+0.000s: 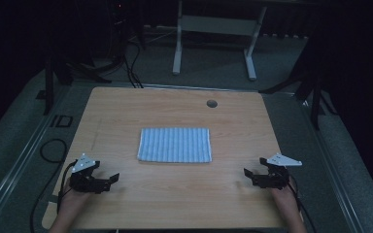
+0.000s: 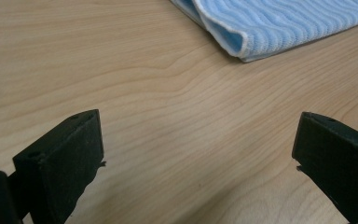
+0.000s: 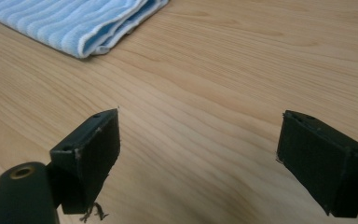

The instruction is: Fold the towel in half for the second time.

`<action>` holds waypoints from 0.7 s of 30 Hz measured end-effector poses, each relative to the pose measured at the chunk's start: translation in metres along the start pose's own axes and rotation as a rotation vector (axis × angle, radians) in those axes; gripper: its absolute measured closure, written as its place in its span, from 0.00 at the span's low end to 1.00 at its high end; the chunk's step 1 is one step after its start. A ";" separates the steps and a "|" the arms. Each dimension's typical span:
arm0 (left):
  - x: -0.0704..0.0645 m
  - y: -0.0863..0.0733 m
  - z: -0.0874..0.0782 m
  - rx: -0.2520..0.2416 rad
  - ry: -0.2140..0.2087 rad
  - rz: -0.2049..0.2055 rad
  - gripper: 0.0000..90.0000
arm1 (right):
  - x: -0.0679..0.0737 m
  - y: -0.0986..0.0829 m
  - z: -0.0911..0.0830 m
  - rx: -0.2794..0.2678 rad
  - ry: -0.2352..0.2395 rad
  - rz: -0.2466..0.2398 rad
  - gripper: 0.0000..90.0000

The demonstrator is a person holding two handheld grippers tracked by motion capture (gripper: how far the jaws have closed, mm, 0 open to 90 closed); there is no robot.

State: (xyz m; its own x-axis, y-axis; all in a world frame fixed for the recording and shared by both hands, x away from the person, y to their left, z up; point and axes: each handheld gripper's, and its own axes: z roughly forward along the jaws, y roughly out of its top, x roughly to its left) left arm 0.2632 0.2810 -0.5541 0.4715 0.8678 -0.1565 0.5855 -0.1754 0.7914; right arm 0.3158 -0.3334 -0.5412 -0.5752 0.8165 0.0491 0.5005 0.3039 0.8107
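- Towel [image 1: 175,144]: blue striped, folded, lay flat at the centre of the wooden table [image 1: 175,194].
- My left gripper [image 1: 112,178]: jaws spread wide, empty, near the towel's left corner.
- My right gripper [image 1: 250,174]: jaws wide, empty, near its right corner.

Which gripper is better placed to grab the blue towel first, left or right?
Left, narrowly. The left gripper sits a little nearer the towel than the right gripper. Both have open jaws and a bare table path.
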 end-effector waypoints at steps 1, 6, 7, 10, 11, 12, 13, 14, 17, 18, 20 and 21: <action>0.000 -0.001 -0.002 -0.012 -0.004 -0.011 0.02 | -0.001 -0.002 -0.004 -0.006 -0.013 0.000 0.15; -0.003 -0.006 -0.008 -0.029 0.001 -0.013 0.02 | -0.008 -0.010 -0.017 -0.064 -0.070 0.041 0.15; -0.003 -0.006 -0.008 -0.029 0.001 -0.013 0.02 | -0.010 -0.011 -0.019 -0.081 -0.079 0.061 0.15; -0.005 -0.011 -0.013 -0.047 0.052 -0.020 0.02 | -0.015 -0.013 -0.025 -0.120 -0.136 0.113 0.15; -0.004 -0.011 -0.014 -0.041 0.063 -0.024 0.02 | -0.017 -0.014 -0.026 -0.136 -0.148 0.148 0.15; -0.004 -0.011 -0.014 -0.041 0.063 -0.024 0.02 | -0.017 -0.014 -0.026 -0.136 -0.148 0.148 0.15; -0.002 -0.012 -0.015 -0.042 0.084 -0.037 0.02 | -0.019 -0.015 -0.027 -0.142 -0.154 0.163 0.15; 0.000 -0.013 -0.017 -0.049 0.115 -0.050 0.02 | -0.020 -0.016 -0.027 -0.149 -0.170 0.187 0.15; 0.003 -0.013 -0.018 -0.062 0.158 -0.073 0.02 | -0.020 -0.016 -0.026 -0.154 -0.193 0.196 0.15; 0.004 -0.014 -0.019 -0.067 0.169 -0.082 0.02 | -0.020 -0.016 -0.026 -0.153 -0.199 0.194 0.15; 0.006 -0.015 -0.020 -0.074 0.196 -0.106 0.02 | -0.018 -0.016 -0.024 -0.142 -0.216 0.184 0.15; 0.008 -0.015 -0.020 -0.079 0.208 -0.113 0.02 | -0.018 -0.017 -0.023 -0.138 -0.223 0.178 0.15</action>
State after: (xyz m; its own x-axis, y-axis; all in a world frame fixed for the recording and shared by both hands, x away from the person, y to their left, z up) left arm 0.2444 0.2999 -0.5553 0.2548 0.9585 -0.1282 0.5697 -0.0417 0.8208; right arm 0.3030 -0.3640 -0.5422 -0.3227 0.9431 0.0806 0.4796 0.0895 0.8729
